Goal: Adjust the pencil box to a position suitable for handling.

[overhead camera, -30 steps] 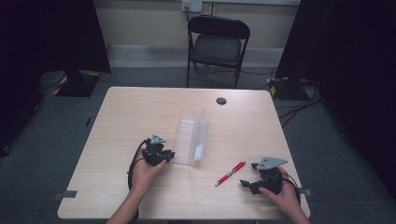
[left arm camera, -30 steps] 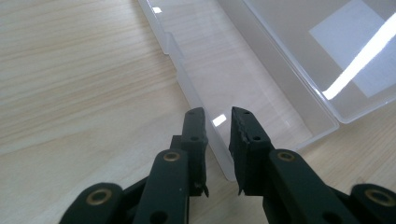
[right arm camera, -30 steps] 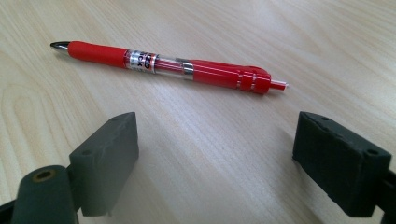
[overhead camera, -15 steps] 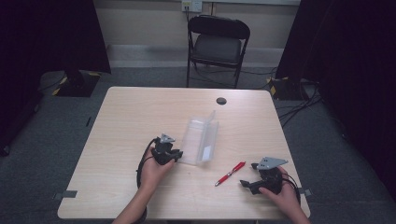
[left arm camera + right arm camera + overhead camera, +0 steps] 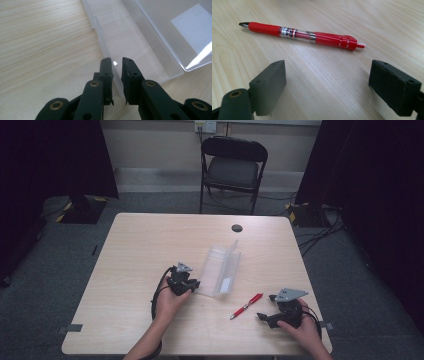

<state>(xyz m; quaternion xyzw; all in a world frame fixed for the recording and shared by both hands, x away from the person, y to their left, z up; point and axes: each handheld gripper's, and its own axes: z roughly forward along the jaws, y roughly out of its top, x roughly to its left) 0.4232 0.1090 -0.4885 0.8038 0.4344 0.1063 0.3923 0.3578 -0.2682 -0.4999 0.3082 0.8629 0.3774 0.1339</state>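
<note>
Nearest to me on the table (image 5: 125,270) I count two grippers, one red pen and one clear plastic case. My right gripper (image 5: 270,316) sits at the near right edge, low over the wood, the hand (image 5: 302,327) wrapped round it from behind. In the right gripper view its jaws stand wide apart with nothing between them, and the red pen (image 5: 299,35) lies crosswise just beyond them, tip to the left, clicker to the right, touching neither jaw. From above, the pen (image 5: 246,305) lies between the two grippers, slanting up to the right, apart from the case.

My left gripper (image 5: 186,285) is a little farther in, left of centre, with the forearm coming up from the near edge. In the left gripper view its jaws are drawn nearly together on the near wall of the clear plastic case (image 5: 140,45), with only a narrow gap between them. The case (image 5: 221,268) lies open, its lid raised along the right side. It holds nothing; a white label (image 5: 193,27) shows on the lid.

Beyond the table stands one black folding chair (image 5: 232,167).
</note>
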